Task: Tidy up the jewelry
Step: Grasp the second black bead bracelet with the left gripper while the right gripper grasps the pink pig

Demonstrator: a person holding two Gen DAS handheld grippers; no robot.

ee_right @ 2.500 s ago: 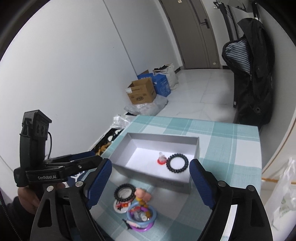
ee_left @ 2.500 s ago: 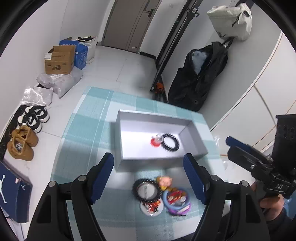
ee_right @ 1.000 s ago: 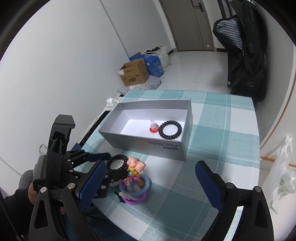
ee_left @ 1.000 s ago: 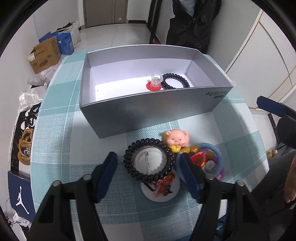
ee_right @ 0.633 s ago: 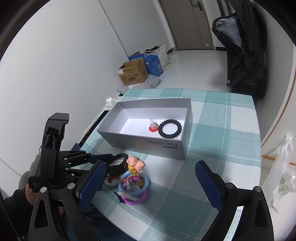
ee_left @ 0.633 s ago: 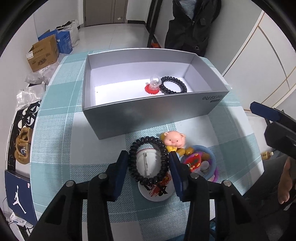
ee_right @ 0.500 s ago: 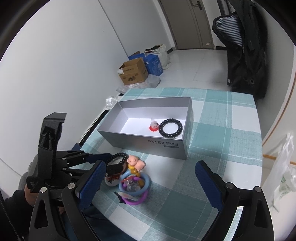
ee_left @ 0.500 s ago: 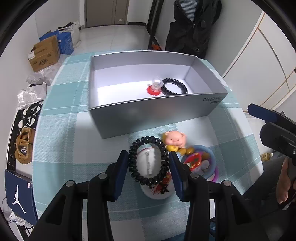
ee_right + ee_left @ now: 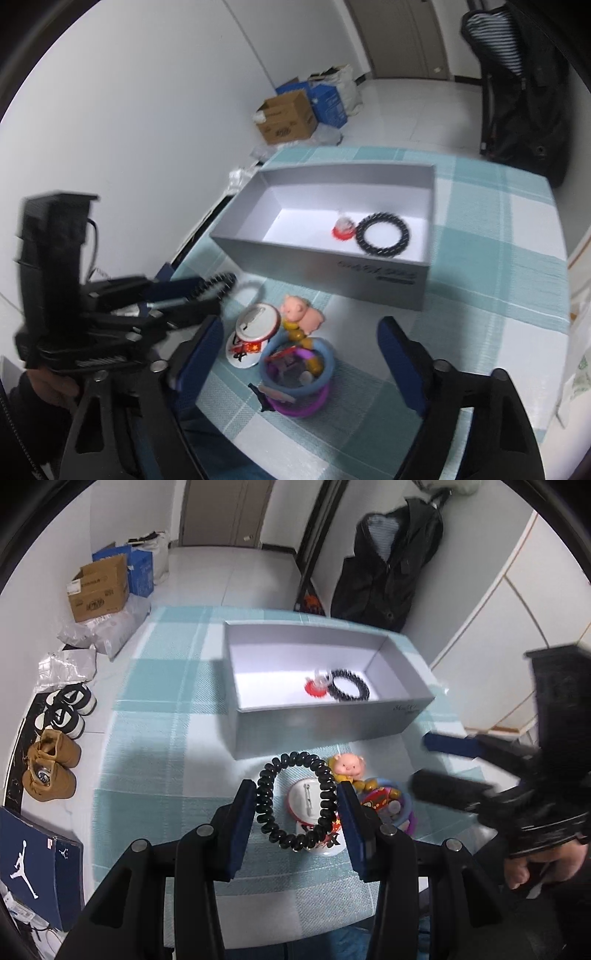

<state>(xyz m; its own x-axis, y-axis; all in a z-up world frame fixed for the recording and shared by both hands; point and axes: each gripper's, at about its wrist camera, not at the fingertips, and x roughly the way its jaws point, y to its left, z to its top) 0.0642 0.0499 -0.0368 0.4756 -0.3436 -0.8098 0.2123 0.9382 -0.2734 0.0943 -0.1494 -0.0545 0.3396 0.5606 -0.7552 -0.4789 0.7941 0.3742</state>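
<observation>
My left gripper [image 9: 297,805] had its 2 blue pads clamped on the black coil hair tie [image 9: 295,800], 1 pad on each side of the loop, and the tie was lifted clear above the round white badge [image 9: 314,812] on the checked teal tablecloth [image 9: 159,738]. From the right wrist view I saw that same left gripper [image 9: 207,291] at my lower left, blurred, with the tie [image 9: 218,282] poking out past its tips. My right gripper [image 9: 299,354] had its jaws apart and closing, nothing pressed between them; below the gap sat the blue and purple rings [image 9: 299,384] stacked with small trinkets inside, though I could not tell what each trinket was. Just beyond them lay the badge [image 9: 255,334] and the pink pig figure [image 9: 299,312], the pig touching the rings' rim. Farther on stood the open grey box [image 9: 369,275], its long side facing me, and inside it a 2nd black coil hair tie [image 9: 384,234] lay flat on the white floor beside a small red-based charm [image 9: 343,227]. Past the table I made out cardboard boxes [image 9: 288,118] on the tiled floor, a dark jacket [image 9: 391,576] hanging by the wall, and shoes [image 9: 55,738] at the left.
</observation>
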